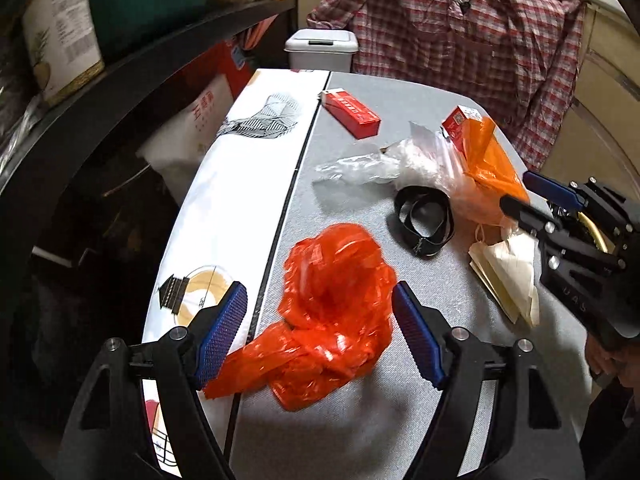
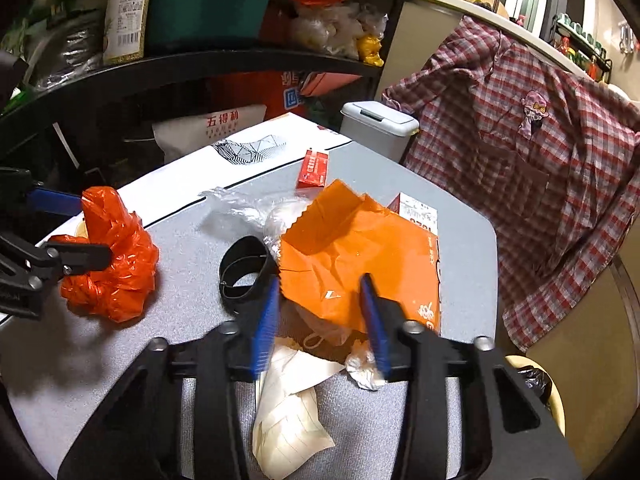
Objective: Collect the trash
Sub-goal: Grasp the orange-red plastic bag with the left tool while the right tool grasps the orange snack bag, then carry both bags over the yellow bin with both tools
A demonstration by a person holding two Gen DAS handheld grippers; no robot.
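A crumpled red plastic bag lies on the grey table between the open fingers of my left gripper; it also shows in the right wrist view. My right gripper is open, its fingers on either side of an orange plastic bag that lies over a red-and-white box. Folded cream paper and a crumpled white scrap lie under it. A clear plastic bag, a black band and a red box lie further back.
A white lidded bin stands beyond the table's far edge. A plaid shirt hangs at the back right. Dark shelves with jars and bags stand to the left. A white patterned cloth covers the table's left strip.
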